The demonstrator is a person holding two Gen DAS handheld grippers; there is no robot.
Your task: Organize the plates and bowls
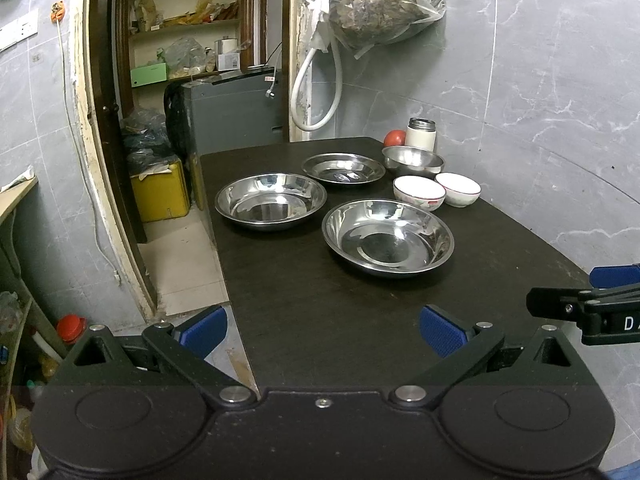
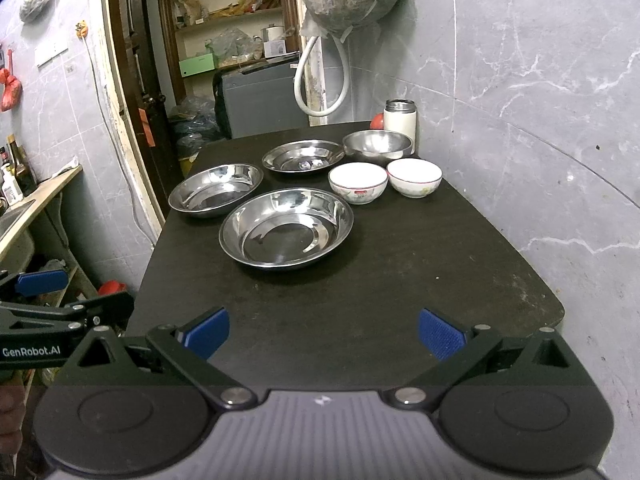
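Plates [image 1: 387, 237], three shallow steel ones, lie unstacked mid-bench [image 1: 320, 312] beside a steel bowl [image 1: 413, 161] and two white ceramic bowls [image 1: 419, 193]; left tool [image 1: 322, 330] and right tool [image 2: 324, 330] hover agape, empty, so sorting looks unstarted; next: pinch a thin rim.

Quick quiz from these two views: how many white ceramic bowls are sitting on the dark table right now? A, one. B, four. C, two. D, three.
C: two white bowls, one and the other, sit side by side in front of the steel bowl; everything else is steel.
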